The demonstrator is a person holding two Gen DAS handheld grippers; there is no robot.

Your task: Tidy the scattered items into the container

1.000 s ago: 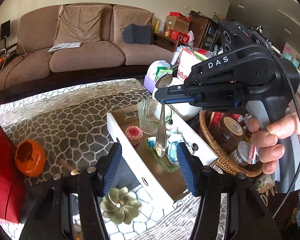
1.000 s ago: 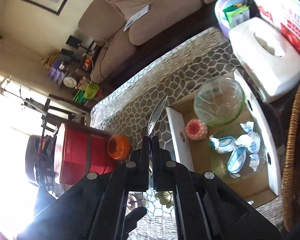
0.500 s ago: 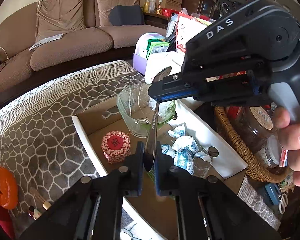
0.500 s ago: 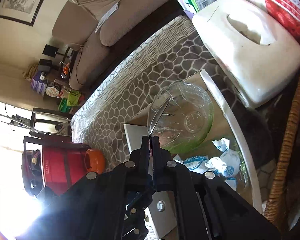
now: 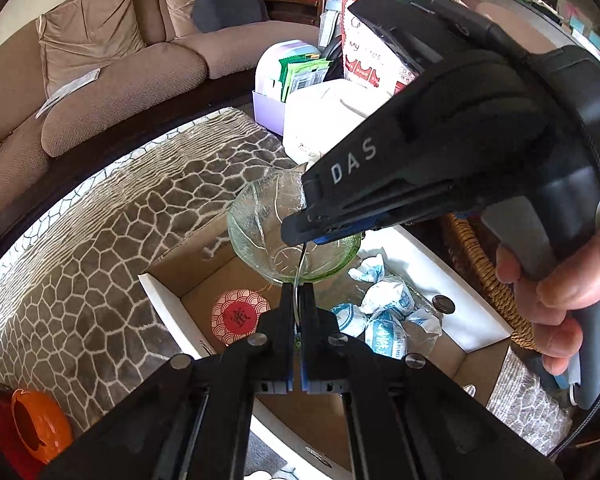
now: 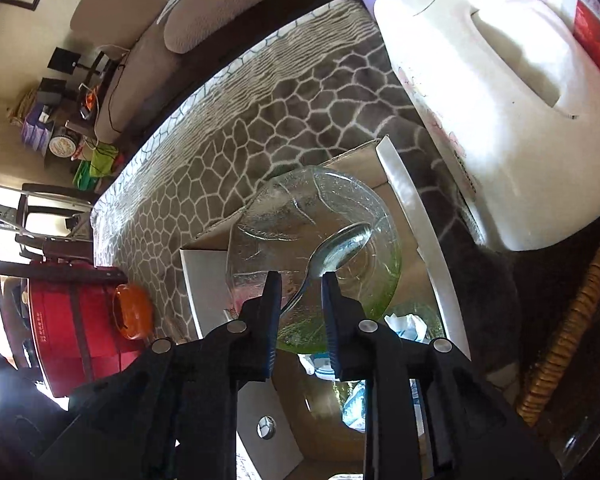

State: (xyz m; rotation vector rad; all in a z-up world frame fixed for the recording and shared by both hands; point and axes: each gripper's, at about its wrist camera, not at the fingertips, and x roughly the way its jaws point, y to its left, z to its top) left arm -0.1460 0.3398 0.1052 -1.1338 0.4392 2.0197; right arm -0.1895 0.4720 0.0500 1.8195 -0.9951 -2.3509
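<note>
Left gripper (image 5: 296, 294) is clamped on the spoon (image 6: 332, 254) handle. Right gripper (image 6: 298, 280) jaws are opening, the spoon between them, pads apparently clear of it. Just ahead, the spoon's bowl is seen over the glass bowl (image 6: 316, 220), inside the box (image 5: 440, 258). Wrapped sweets (image 5: 384, 312) lie right of the left gripper; a sofa (image 5: 120, 88) is seen beyond.

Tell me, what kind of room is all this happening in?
Most likely a home living room: a brown upholstered sofa with loose cushions stands behind a low table with a grey cobblestone-patterned cloth, and a white plastic tissue box sits beside the open cardboard box.
</note>
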